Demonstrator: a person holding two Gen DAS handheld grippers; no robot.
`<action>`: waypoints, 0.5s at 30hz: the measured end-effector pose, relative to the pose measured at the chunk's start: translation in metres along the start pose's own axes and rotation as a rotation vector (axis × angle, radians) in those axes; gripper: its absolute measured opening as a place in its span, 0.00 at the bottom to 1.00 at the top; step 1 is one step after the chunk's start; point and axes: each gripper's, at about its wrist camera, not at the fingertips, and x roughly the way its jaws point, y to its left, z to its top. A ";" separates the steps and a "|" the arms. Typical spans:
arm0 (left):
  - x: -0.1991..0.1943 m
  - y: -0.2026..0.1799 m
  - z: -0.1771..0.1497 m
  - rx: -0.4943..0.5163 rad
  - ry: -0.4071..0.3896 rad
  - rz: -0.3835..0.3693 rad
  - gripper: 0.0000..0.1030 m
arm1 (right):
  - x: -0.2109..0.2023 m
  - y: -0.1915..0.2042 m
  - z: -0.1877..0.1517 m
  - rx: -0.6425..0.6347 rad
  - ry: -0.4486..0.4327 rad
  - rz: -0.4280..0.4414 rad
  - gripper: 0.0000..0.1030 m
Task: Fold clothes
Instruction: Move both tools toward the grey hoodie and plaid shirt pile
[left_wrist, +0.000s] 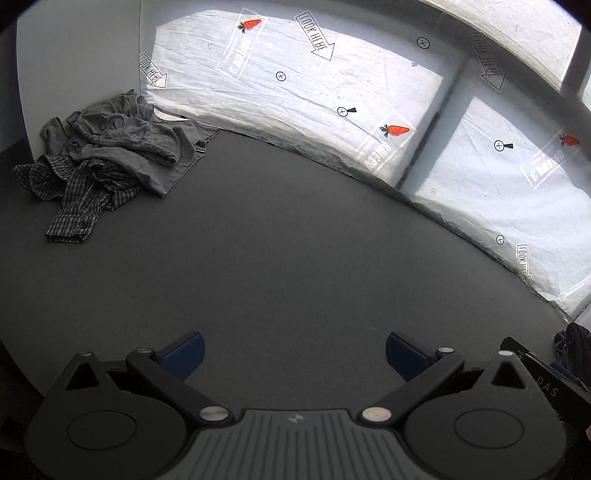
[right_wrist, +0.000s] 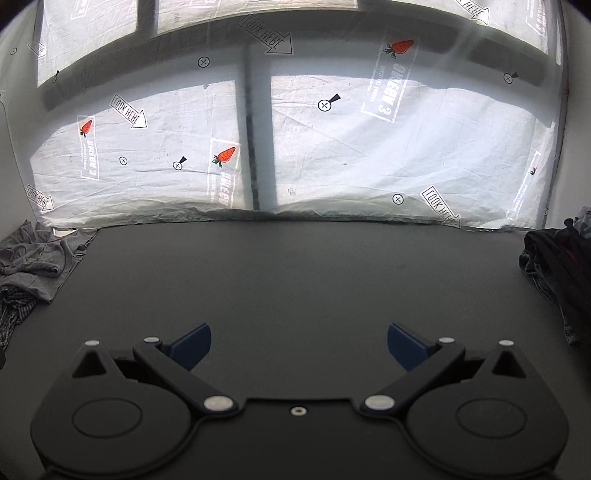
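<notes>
A crumpled grey shirt (left_wrist: 140, 140) lies on top of a checked shirt (left_wrist: 74, 192) in a heap at the far left of the dark table (left_wrist: 295, 240). The heap also shows at the left edge of the right wrist view (right_wrist: 37, 258). A pile of dark clothes (right_wrist: 557, 266) sits at the table's right edge. My left gripper (left_wrist: 293, 354) is open and empty above the table's near part, well short of the heap. My right gripper (right_wrist: 299, 345) is open and empty over the table's middle, between the two piles.
A window covered with white printed plastic sheet (right_wrist: 369, 155) runs along the table's far edge. A white wall (left_wrist: 74, 55) stands behind the left heap. Part of another black device (left_wrist: 546, 376) shows at the right edge of the left wrist view.
</notes>
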 end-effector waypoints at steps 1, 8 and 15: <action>0.009 0.008 0.007 -0.012 0.013 -0.007 1.00 | 0.007 0.008 0.002 -0.003 0.008 0.005 1.00; 0.074 0.079 0.075 -0.065 0.069 -0.014 1.00 | 0.062 0.101 0.027 -0.080 0.044 -0.057 1.00; 0.150 0.185 0.165 -0.212 0.063 0.076 1.00 | 0.134 0.223 0.063 -0.233 0.053 0.004 0.99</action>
